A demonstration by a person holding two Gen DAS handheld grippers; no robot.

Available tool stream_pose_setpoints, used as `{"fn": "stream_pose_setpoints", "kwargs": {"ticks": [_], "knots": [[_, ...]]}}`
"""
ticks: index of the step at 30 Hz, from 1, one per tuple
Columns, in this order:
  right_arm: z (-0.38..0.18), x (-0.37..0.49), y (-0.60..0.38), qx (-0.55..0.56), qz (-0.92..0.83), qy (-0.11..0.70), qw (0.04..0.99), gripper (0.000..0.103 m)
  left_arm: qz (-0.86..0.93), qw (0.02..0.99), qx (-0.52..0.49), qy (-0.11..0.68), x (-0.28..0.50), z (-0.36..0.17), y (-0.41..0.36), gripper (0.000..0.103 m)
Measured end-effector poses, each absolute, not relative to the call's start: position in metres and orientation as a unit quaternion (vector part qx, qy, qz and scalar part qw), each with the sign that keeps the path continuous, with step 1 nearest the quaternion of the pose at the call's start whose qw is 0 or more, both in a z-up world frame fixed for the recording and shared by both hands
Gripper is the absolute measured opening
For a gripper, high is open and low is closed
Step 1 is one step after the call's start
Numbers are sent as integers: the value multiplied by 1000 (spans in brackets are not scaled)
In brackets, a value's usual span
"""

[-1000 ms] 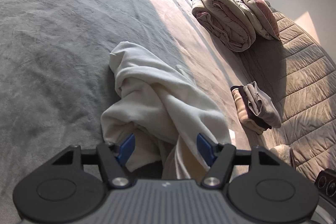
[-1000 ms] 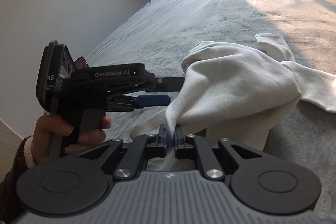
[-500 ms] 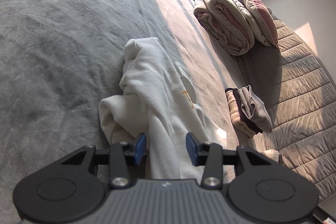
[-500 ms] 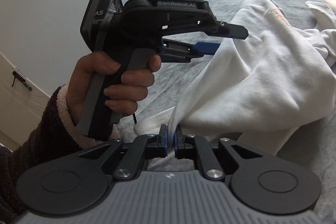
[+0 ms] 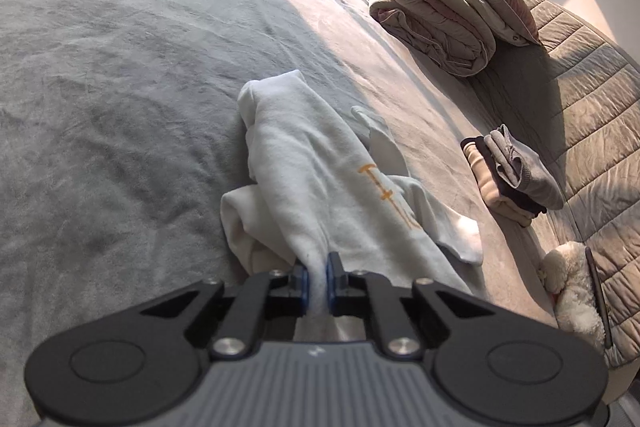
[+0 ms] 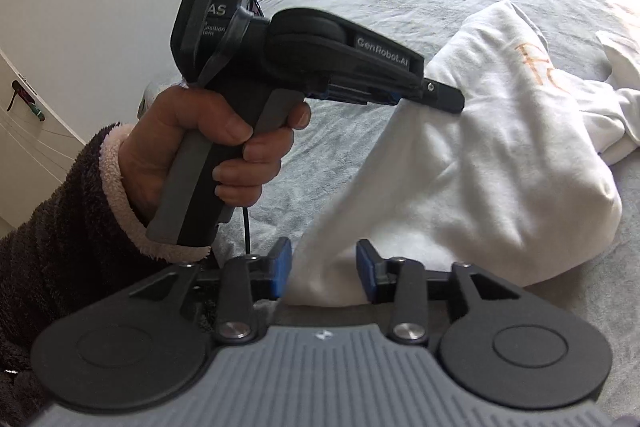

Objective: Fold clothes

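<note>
Grey bedding (image 5: 120, 75) covers the bed, with a folded quilt (image 5: 432, 23) and a small stack of folded clothes (image 5: 512, 179) seen towards the headboard. On it a white sweatshirt (image 5: 320, 187) is crumpled. Its edge is pinched by the closed left tool (image 5: 316, 281). The right tool (image 6: 322, 273) is held open, fabric lying loose between its fingers.

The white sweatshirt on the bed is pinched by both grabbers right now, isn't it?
Not both. The left gripper is shut on the white sweatshirt, but the right wrist view shows the right gripper open, its blue pads apart around the cloth. The sweatshirt is on the bed.
</note>
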State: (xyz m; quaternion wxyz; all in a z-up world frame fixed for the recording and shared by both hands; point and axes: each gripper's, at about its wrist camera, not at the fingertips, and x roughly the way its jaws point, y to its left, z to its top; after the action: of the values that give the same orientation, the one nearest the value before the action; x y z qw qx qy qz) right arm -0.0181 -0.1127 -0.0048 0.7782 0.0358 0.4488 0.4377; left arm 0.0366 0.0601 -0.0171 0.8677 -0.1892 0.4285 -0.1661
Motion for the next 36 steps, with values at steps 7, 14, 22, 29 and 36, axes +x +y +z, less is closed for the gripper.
{"fn": "stream_pose_setpoints", "kwargs": {"ticks": [7,14,22,29,36], "knots": [[6,13,-155,100,390,418,814,51,-168,869,-167,434,18,-19,80,8],[-14,58,-190,171,275,429,843,51,-186,861,-135,453,1,-33,93,8],[-15,66,-205,243,230,427,840,51,-215,851,-107,467,-12,-42,107,8],[-15,80,-180,197,199,416,865,51,-249,841,-94,471,-18,-42,118,11],[-22,87,-186,175,183,419,872,51,-209,848,-144,465,6,-32,137,45]]}}
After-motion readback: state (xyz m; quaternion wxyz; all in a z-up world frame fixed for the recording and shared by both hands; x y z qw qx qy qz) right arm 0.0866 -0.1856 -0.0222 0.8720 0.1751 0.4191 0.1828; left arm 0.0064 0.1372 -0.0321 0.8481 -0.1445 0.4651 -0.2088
